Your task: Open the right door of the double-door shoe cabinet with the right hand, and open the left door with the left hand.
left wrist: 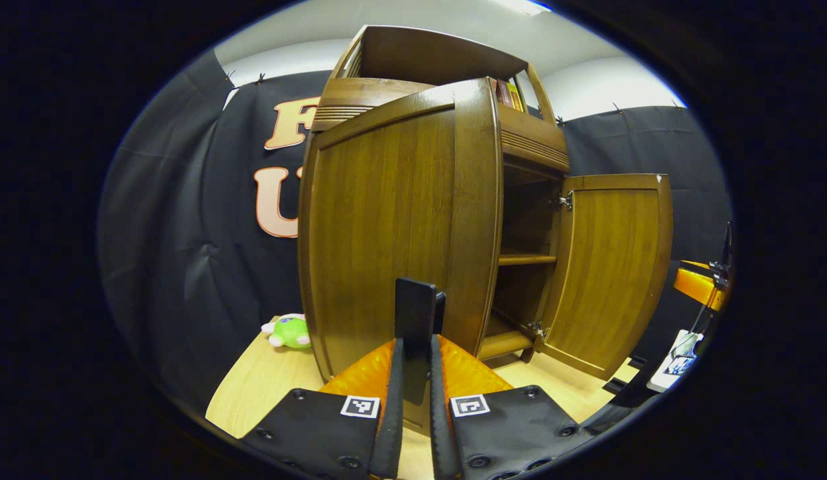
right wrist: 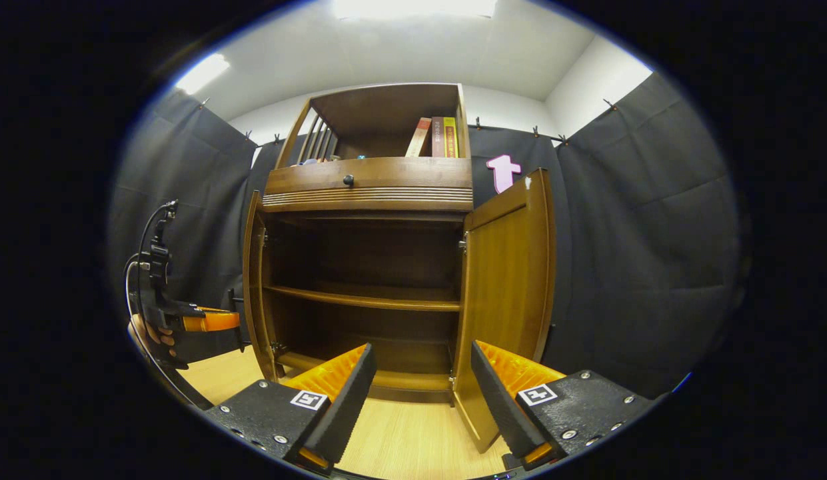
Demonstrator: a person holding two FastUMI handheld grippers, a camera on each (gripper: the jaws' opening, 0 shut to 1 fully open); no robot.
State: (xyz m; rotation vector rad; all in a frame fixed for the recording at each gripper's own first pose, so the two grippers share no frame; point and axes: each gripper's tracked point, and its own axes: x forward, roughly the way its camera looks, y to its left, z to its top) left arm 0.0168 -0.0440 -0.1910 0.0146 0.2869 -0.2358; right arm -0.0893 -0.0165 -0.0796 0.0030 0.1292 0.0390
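Left gripper [left wrist: 415,313] fingers pinch the black handle [left wrist: 415,308] on the swung-out left door [left wrist: 393,227]; right gripper [right wrist: 423,373] gapes wide before the shoe cabinet [right wrist: 366,193], right door [right wrist: 510,293] open; green plush toy [left wrist: 290,331] beside the cabinet, books [right wrist: 436,137] up top.

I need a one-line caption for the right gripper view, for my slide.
Open right gripper faces the shoe cabinet, both doors swung open, shelves bare.

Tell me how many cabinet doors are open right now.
2. The left door is swung out, its edge pinched by the left gripper; the right door stands open, free of the right gripper.
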